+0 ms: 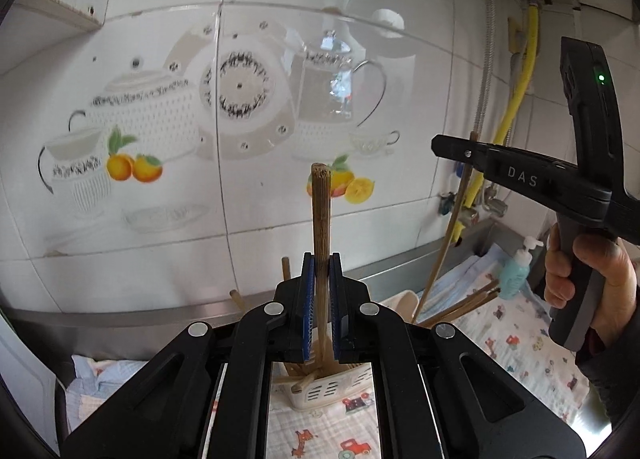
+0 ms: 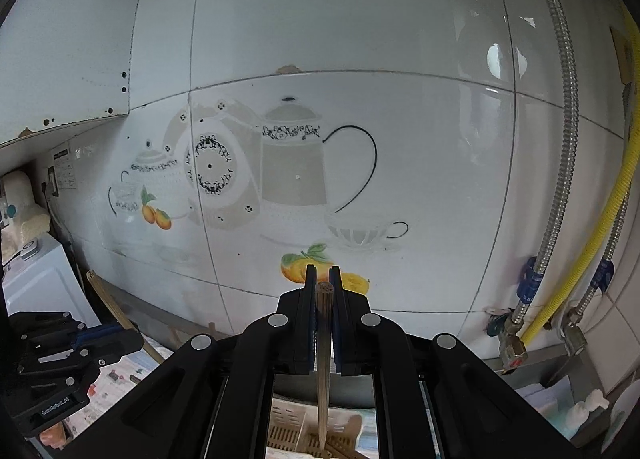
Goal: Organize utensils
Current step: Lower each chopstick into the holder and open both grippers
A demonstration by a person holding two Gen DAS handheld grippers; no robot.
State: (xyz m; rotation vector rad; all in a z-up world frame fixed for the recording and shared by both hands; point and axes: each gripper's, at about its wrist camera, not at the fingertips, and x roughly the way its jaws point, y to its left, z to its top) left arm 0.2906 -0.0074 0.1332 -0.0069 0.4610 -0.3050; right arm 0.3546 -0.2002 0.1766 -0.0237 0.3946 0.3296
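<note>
While the left gripper (image 1: 320,259) pinches one upright chopstick (image 1: 320,227), only its view shows the person's hand (image 1: 588,283) on the right gripper (image 2: 323,271), which clamps a second chopstick (image 2: 322,359). Both sticks rise above a slotted utensil basket (image 1: 320,391) on a patterned cloth (image 1: 520,343), before a tiled wall (image 2: 360,19).

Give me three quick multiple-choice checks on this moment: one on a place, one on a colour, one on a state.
1. Where is the white slotted basket?
A. On the patterned cloth
B. On the wall
C. In a hand

2. What colour are the left gripper pads?
A. Red
B. Blue
C. Green

3. What is the right gripper doing?
A. Open, empty
B. Shut, empty
C. Shut on a chopstick

Answers: 1 A, cloth lies under it; 2 B, blue strips flank its chopstick; 3 C, stick clamped between pads.
</note>
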